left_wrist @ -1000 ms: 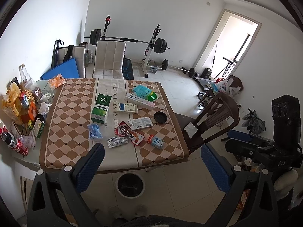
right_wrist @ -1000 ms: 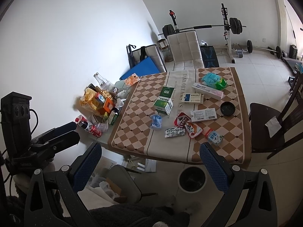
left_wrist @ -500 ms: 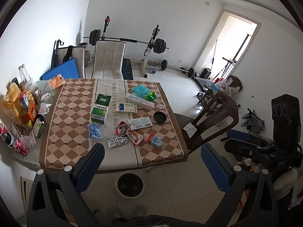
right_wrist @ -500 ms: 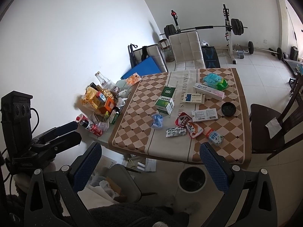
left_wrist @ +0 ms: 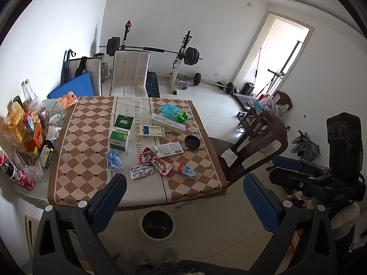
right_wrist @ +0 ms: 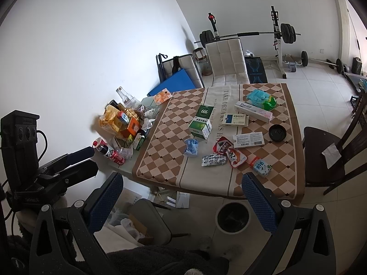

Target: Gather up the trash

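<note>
Both the left gripper [left_wrist: 183,197] and the right gripper [right_wrist: 182,194] are hovering off the near edge of the checkered-cloth table [left_wrist: 87,137], jaws spread wide and holding nothing. Wrappers, a crumpled blue plastic scrap [left_wrist: 114,159] and a silver blister pack [left_wrist: 141,172] are lying on the cloth, above the round white-rimmed bin [left_wrist: 157,223] standing on the floor.

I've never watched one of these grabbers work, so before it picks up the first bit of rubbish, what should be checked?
1. Left gripper open and holding nothing: ok.
2. Right gripper open and holding nothing: ok.
3. Bin on the floor at the table's near edge, mouth uncovered: ok.
4. Nearest trash, the blister pack and red wrapper, unobstructed from above: ok.
5. Bin has room left: cannot tell, its inside is dark.
</note>
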Action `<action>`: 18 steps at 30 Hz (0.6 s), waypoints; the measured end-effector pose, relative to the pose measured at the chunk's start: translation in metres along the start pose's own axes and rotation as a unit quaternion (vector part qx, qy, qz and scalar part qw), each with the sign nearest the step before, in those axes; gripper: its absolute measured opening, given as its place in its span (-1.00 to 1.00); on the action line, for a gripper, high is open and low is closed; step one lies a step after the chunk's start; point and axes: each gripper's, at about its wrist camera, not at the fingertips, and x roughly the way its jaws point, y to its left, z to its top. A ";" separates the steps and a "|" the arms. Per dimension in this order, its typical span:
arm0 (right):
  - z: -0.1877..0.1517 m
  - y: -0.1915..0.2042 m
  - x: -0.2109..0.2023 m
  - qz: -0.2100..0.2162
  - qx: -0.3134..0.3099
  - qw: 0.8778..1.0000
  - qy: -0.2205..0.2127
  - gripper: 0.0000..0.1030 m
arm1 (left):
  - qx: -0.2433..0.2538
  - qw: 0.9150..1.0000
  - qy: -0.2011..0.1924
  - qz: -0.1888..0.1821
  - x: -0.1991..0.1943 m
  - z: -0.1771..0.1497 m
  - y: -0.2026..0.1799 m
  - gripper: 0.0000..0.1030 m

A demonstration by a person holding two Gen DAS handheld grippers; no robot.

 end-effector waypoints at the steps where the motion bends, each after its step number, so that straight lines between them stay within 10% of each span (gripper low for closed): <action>1: 0.000 0.000 0.000 0.000 0.000 1.000 0.000 1.00 | 0.000 1.000 0.000 0.000 0.000 0.000 0.000 1.00; 18: -0.001 0.000 0.001 0.000 0.000 1.000 -0.001 1.00 | 0.001 1.000 -0.001 -0.002 -0.001 0.001 -0.007 1.00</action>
